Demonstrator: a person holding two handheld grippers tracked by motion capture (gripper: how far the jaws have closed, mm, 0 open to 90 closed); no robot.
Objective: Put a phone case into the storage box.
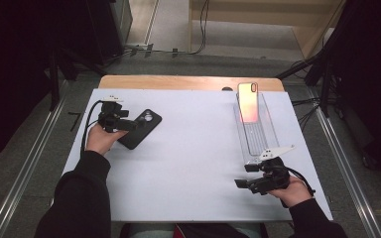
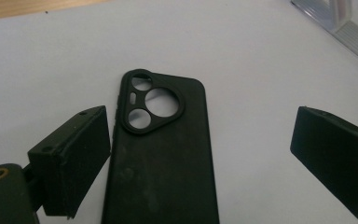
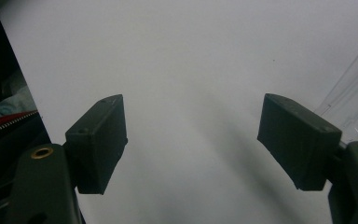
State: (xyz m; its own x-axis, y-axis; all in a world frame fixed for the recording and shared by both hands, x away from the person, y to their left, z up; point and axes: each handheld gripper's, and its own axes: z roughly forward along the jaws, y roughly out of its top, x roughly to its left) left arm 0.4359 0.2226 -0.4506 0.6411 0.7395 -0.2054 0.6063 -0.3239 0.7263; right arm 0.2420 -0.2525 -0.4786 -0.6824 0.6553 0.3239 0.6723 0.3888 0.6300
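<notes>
A black phone case [image 1: 143, 128] lies flat on the white table top [image 1: 193, 148] at the left, its back up. In the left gripper view the case [image 2: 163, 158] shows its triangular camera cut-out at the far end. My left gripper [image 1: 129, 124] [image 2: 200, 154] is open, low over the case's near end; the left pad sits at the case's edge and the right pad stands well clear. Near the front right, my right gripper [image 1: 245, 175] [image 3: 191, 135] is open over bare table with nothing between its jaws.
A clear plastic stand [image 1: 257, 131] runs along the table's right side, with a pinkish phone [image 1: 248, 101] leaning upright at its far end. Its corner [image 3: 354, 98] sits just right of my right gripper. Cables trail from both grippers.
</notes>
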